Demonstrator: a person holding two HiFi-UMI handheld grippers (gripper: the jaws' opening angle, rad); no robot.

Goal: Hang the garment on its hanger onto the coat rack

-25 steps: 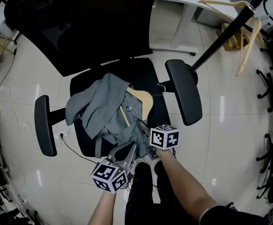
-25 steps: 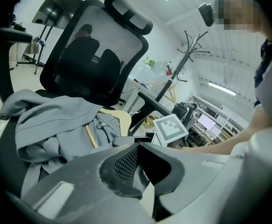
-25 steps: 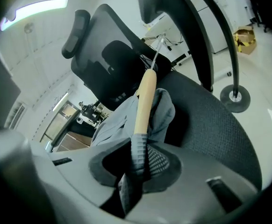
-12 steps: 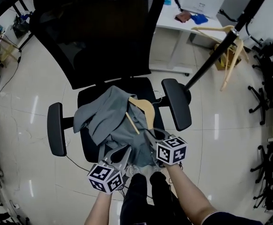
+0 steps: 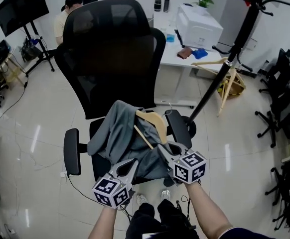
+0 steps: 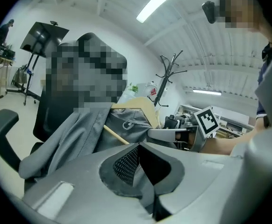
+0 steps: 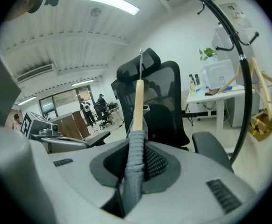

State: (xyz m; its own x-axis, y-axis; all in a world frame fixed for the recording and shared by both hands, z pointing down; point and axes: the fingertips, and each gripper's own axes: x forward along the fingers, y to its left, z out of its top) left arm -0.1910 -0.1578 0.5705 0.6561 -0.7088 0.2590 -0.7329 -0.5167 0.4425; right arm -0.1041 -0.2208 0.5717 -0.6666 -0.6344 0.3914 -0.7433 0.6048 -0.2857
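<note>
With the left gripper (image 5: 130, 164) pinching the garment (image 5: 119, 136) by its hem and the right gripper (image 5: 163, 148) clamped on cloth beside the hanger (image 5: 155, 122), above the front edge of the chair (image 5: 110, 49), the hanger may slide out before reaching the coat rack (image 5: 224, 69).

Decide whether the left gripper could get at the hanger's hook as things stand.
Probably not yet: the left gripper is shut on the garment; the hook itself stands uncovered.

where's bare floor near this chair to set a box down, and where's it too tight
Bare tile lies past the office chair armrest at the head view's left, and between the coat rack pole and the black chairs at right. The seat is crowded: grey garment and wooden hanger cover it.
</note>
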